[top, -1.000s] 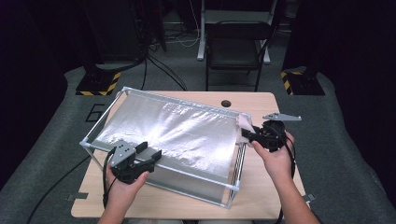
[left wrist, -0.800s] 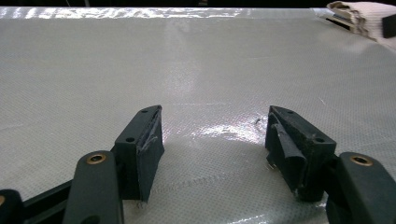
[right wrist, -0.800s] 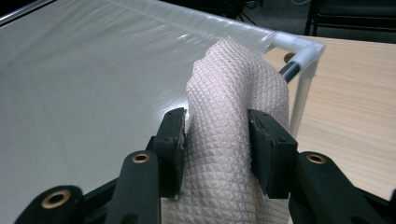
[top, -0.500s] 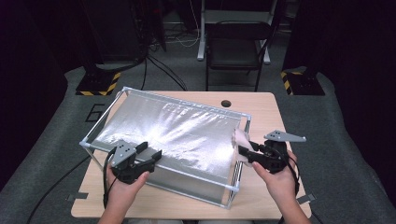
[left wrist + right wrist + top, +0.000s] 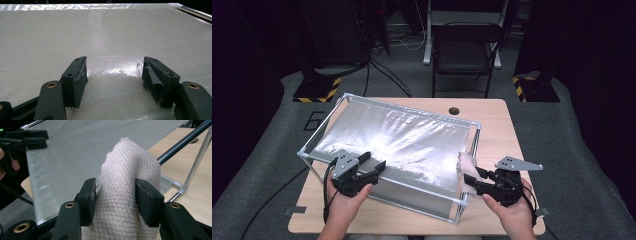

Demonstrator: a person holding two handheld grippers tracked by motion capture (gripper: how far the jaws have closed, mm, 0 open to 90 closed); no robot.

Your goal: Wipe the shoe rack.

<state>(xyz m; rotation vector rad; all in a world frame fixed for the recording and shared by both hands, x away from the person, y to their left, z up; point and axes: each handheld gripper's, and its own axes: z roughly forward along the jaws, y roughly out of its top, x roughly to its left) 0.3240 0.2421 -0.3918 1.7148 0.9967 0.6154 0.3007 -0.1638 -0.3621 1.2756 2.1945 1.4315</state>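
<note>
Cloth [image 5: 127, 192]: a quilted whitish rag, bunched between my right tongs [image 5: 116, 195], sitting at the near right corner of the frame [image 5: 462, 200] where the shiny sheet [image 5: 402, 145] ends. In the high view the cloth [image 5: 466, 167] pokes up just in front of the right tongs [image 5: 477, 181]. Those jaws have just been opening with the cloth between them; the pads sit at its sides, and I can't say for sure they press on it at all, the fabric bulges past them.

Left tongs [image 5: 113, 75] are wide open, nothing held, tips low over the sheet [image 5: 105, 32] at its near left edge. In the high view the left tongs [image 5: 372, 167] rest by the front rail.

Risks as I read them:
- Cloth slips out. A slack grip on a soft wad means any sideways wipe could leave it behind on the sheet.
- Cloth drops off the corner onto the worktop [image 5: 497, 115], since it sits right at the frame's edge.
- Right pads [image 5: 88, 192] scrape or snag the sheet if I push down with too little cloth under them; the film looks thin.
- Cloth catches on the corner post or rod [image 5: 180, 142] when swung inward.
- Left jaw tips dent or crease the sheet if that hand bears down.
- The frame slides on the worktop if the left side isn't steadied while the right pushes.
</note>
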